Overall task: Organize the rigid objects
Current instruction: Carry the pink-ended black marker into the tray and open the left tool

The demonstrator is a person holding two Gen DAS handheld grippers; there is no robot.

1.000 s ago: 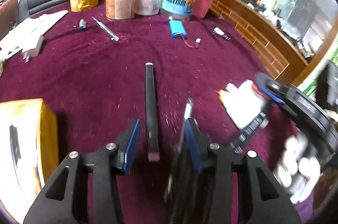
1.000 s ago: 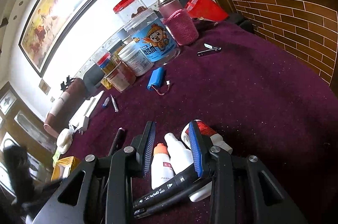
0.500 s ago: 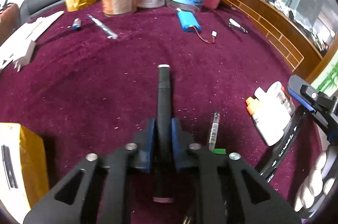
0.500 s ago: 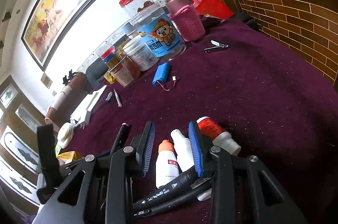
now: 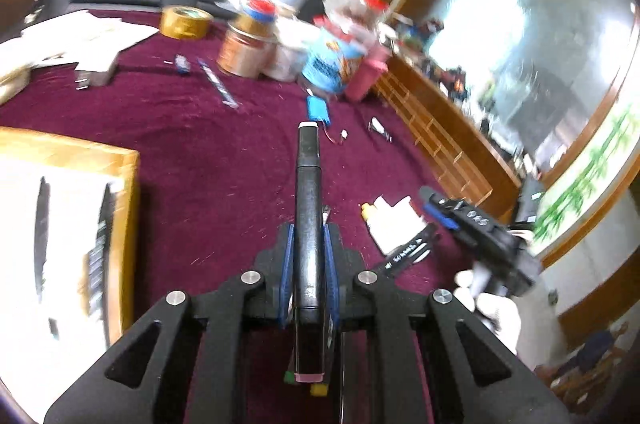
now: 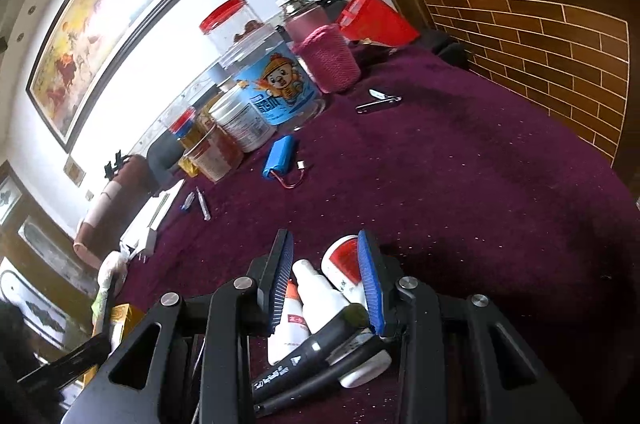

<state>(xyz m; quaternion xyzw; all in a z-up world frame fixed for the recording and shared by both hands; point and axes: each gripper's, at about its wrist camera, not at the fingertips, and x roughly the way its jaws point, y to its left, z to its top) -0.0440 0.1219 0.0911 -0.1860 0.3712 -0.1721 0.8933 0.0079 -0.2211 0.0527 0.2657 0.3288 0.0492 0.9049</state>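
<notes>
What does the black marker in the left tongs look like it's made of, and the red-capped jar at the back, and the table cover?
Black marker: smooth glossy plastic, apparently; a light streak runs along its barrel. Red-capped jar: clear plastic probably, though glass is possible; contents show through the wall. Table cover: maroon fabric with a short pile, velvet-like; matte, with lint specks.

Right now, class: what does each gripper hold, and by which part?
Left gripper: shut on the black marker, around its barrel's middle. Right gripper: open above the bottles, holding nothing.
</notes>
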